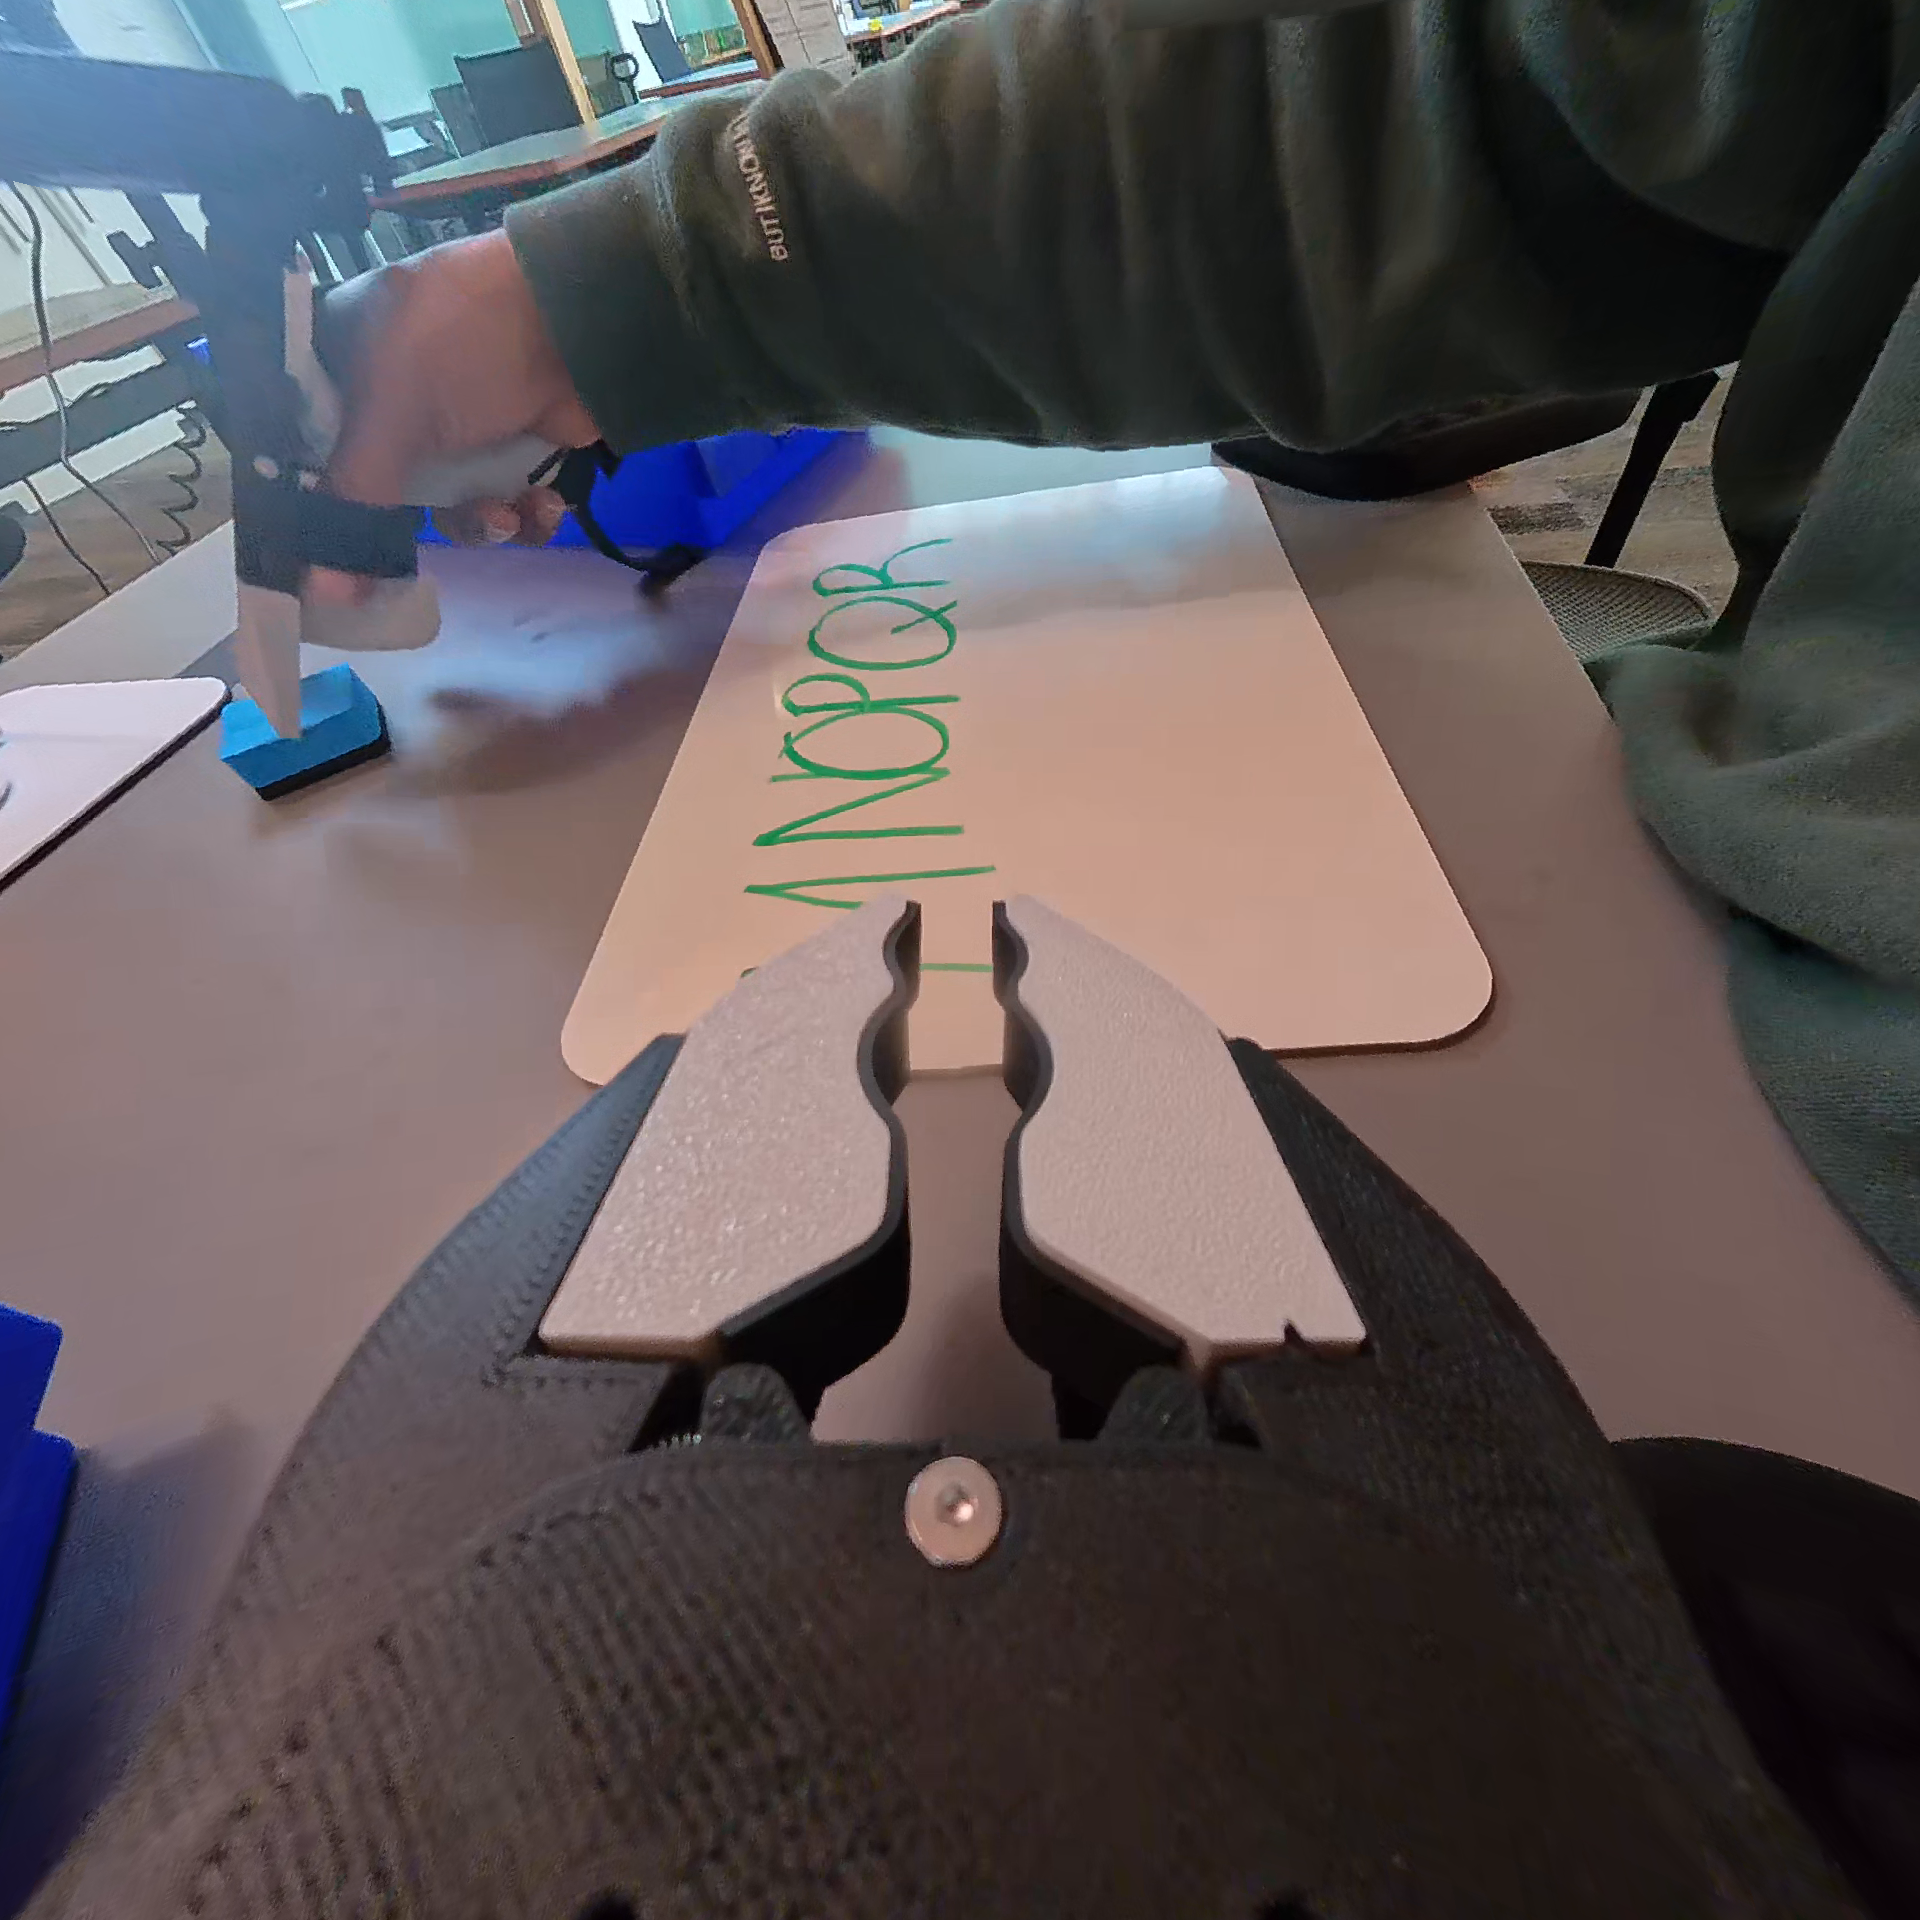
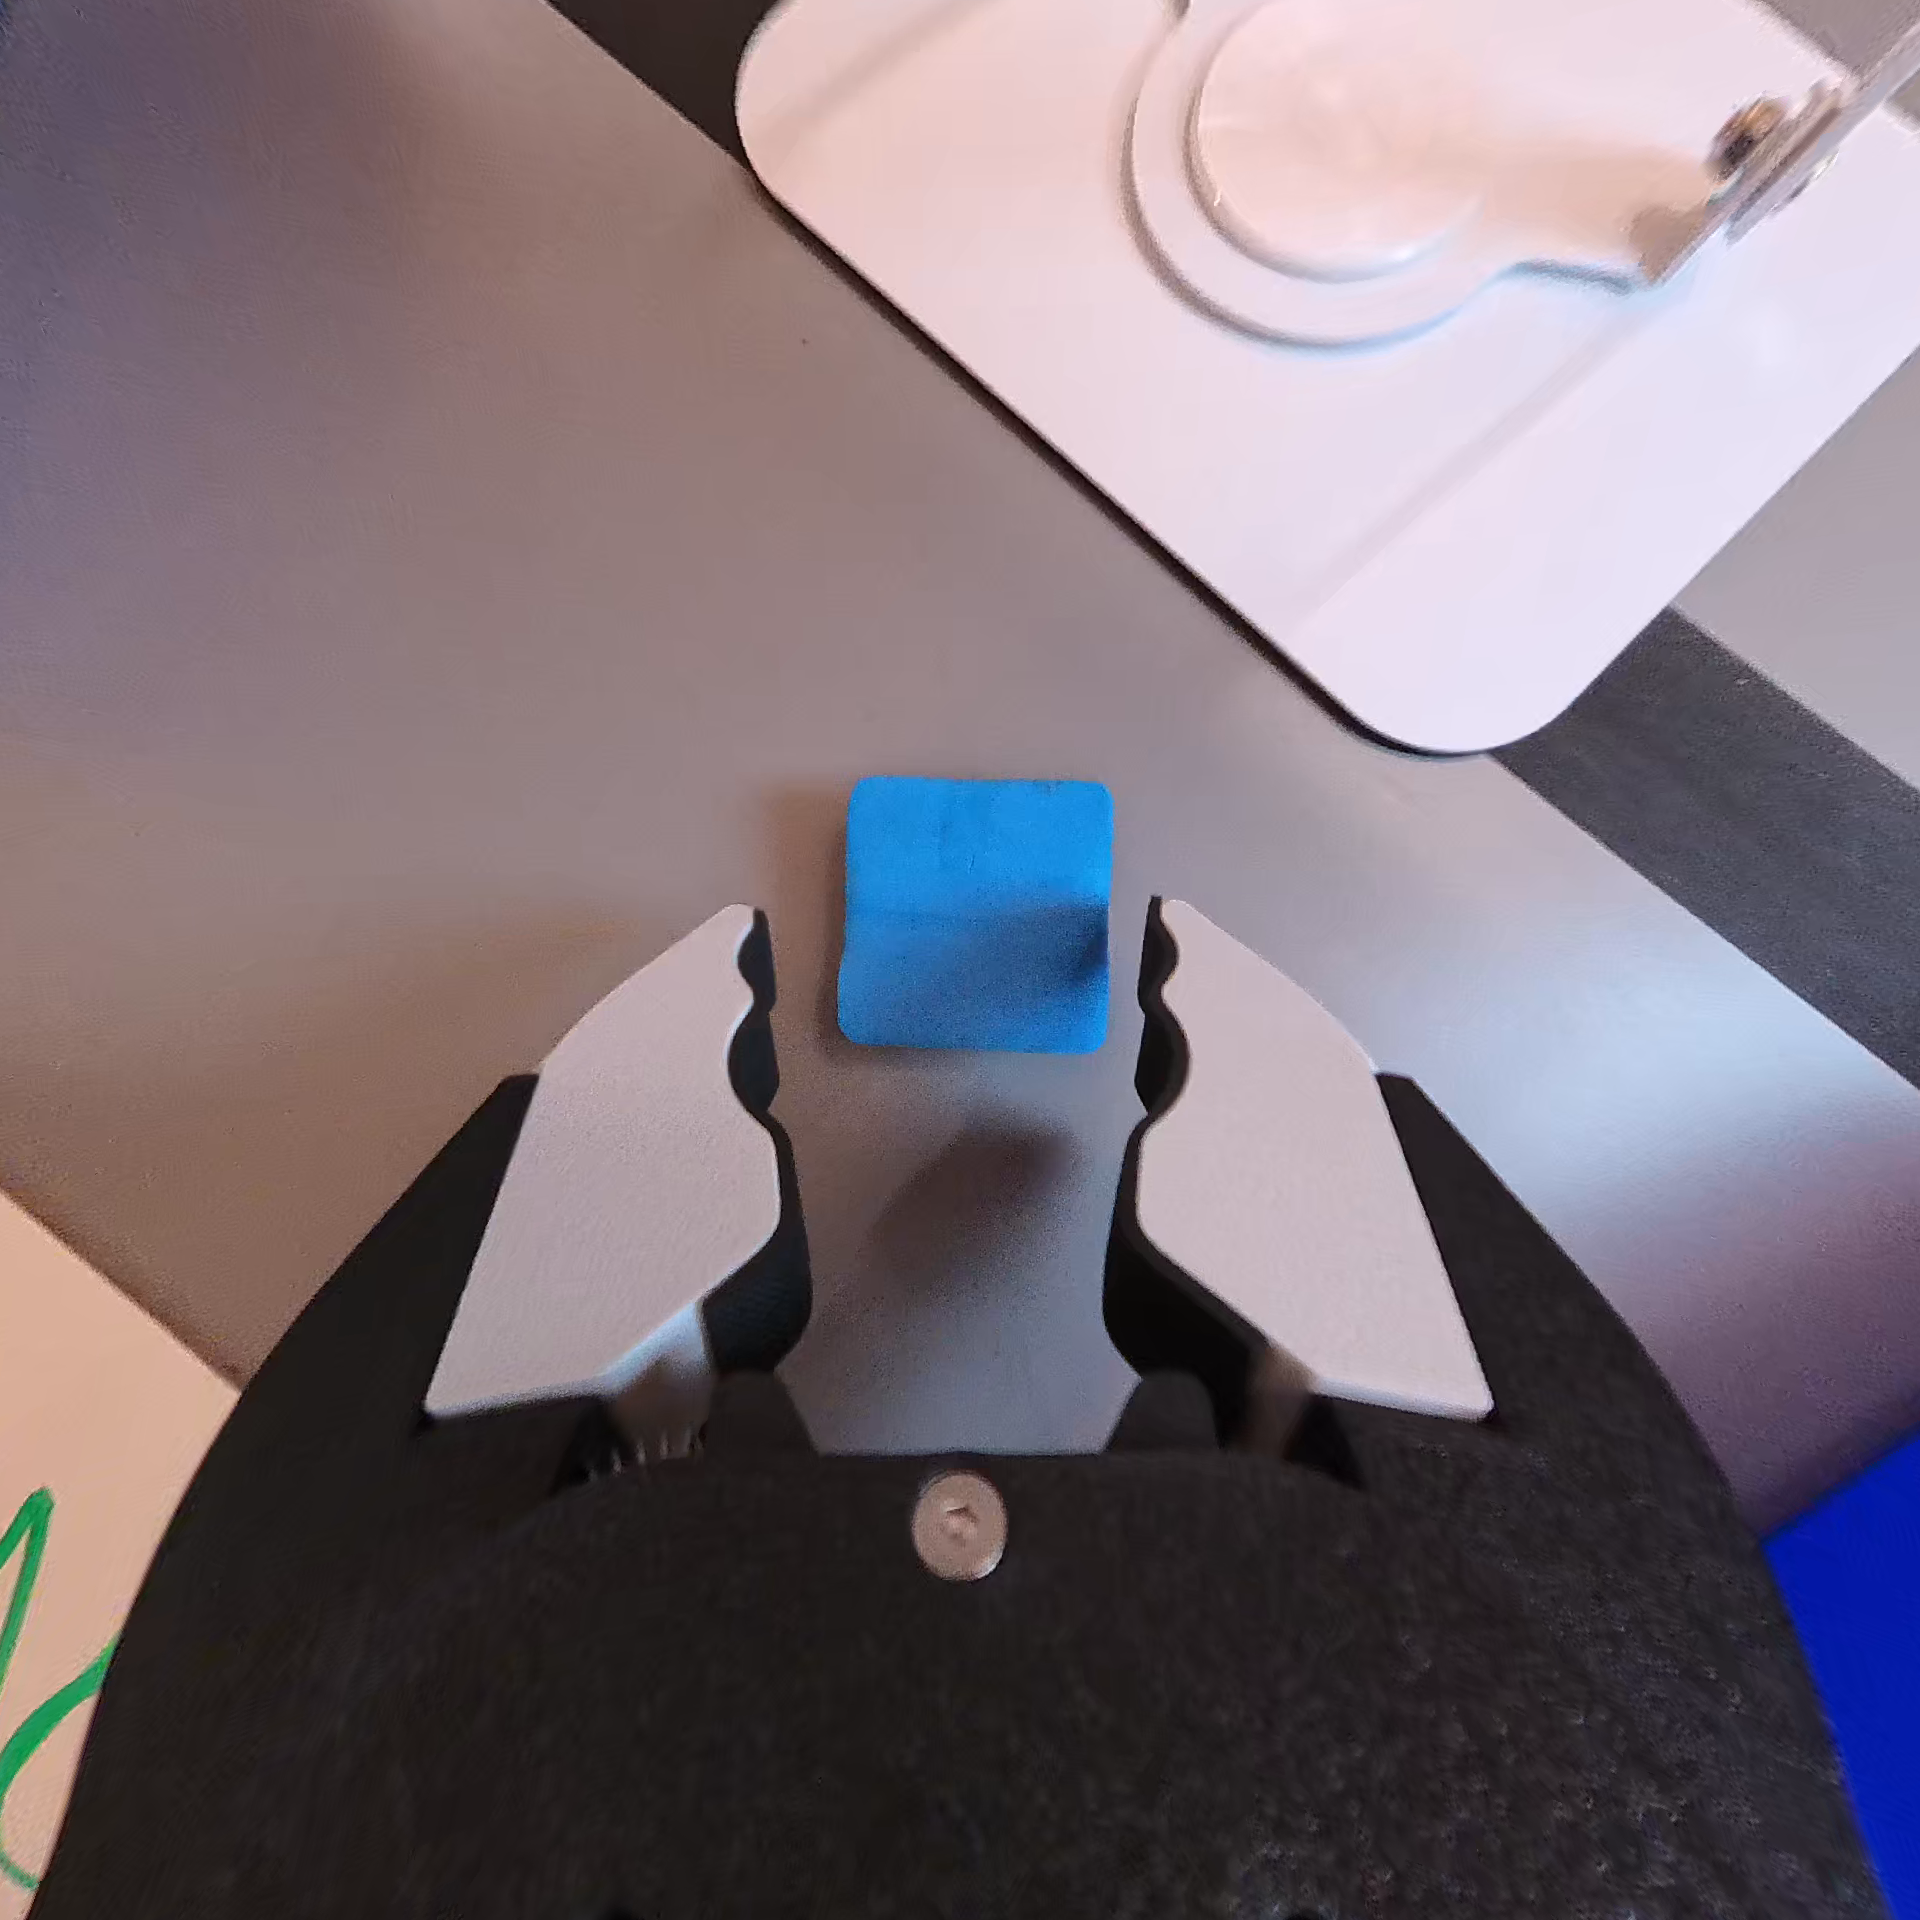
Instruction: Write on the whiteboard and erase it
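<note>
Beside the whiteboard, on the grey counter, lies the blue eraser, a small foam block with a dark underside. The writing looks done: green marker letters run down the board. The step in hand seems to be fetching the eraser. The right hand-held gripper hangs over it, jaws spread to either side, pads not touching. Next it likely needs to lower and squeeze. The left hand-held gripper is parted and holds nothing, over the board's near edge
</note>
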Demonstrator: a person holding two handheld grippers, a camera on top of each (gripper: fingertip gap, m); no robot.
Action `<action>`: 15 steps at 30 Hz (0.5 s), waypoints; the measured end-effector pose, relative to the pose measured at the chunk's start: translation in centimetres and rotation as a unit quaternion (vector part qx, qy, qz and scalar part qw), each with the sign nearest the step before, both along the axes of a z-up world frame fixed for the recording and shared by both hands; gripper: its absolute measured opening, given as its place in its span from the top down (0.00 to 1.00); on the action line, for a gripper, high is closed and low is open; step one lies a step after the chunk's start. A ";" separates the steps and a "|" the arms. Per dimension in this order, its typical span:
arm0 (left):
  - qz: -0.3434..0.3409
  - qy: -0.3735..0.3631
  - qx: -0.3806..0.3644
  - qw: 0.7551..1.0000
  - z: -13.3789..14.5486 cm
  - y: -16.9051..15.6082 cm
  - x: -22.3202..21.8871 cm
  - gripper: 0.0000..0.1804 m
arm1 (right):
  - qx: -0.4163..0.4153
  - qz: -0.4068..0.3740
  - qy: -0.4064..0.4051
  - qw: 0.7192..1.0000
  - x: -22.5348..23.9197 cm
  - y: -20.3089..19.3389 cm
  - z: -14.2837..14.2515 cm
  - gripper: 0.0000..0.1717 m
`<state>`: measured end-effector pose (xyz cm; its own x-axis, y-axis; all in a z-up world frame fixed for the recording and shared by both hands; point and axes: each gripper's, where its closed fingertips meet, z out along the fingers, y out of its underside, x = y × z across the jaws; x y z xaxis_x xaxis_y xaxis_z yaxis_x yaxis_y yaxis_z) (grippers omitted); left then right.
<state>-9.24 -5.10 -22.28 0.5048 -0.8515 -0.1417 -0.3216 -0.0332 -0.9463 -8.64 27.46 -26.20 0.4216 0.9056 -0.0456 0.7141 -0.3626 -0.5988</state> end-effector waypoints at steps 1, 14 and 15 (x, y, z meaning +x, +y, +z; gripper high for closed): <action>0.000 0.001 0.000 1.000 0.0 0.0 0.0 0.93 | -0.003 -0.001 -0.014 1.000 0.0 0.0 -0.6 0.62; -0.001 0.002 -0.002 1.000 -0.1 0.0 -0.1 0.93 | -0.049 0.076 0.077 0.993 2.2 -5.5 3.1 0.71; -0.001 0.002 -0.001 1.000 -0.1 0.0 0.0 0.93 | -0.040 0.101 0.086 0.990 2.6 -7.0 3.6 0.71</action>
<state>-9.28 -5.10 -22.38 0.5031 -0.8525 -0.1418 -0.3259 -0.0352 -0.9448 -6.06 20.41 -22.55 0.2113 0.9613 -0.1766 0.6665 -0.2738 -0.6934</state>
